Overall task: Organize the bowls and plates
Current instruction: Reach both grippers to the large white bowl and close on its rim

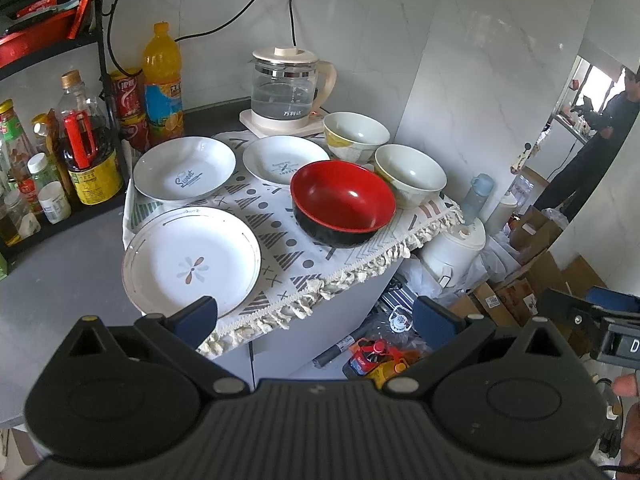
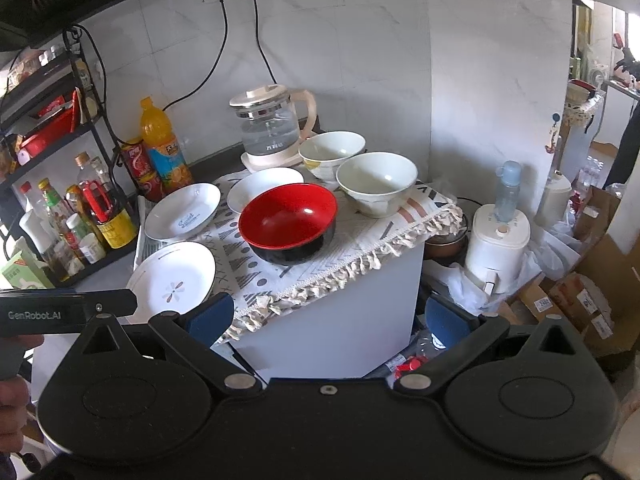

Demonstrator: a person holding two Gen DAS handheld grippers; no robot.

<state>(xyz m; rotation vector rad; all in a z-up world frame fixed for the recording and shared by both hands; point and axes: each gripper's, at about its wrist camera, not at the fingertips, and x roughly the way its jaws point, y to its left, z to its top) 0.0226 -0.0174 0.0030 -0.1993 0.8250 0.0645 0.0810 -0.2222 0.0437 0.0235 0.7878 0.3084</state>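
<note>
Plates (image 1: 191, 258) and bowls (image 1: 343, 200) sit spread apart on the patterned cloth (image 1: 280, 240) before you, while your left gripper (image 1: 316, 316) and right gripper (image 2: 329, 314) hover short of them, fingers wide and empty.

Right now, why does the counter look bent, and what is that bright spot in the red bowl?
Left wrist view: the fisheye lens curves the wall and counter edges; the red bowl carries a small glare spot. Right wrist view: same bending, the same glint on the bowl, and a washed-out doorway at far right.
</note>
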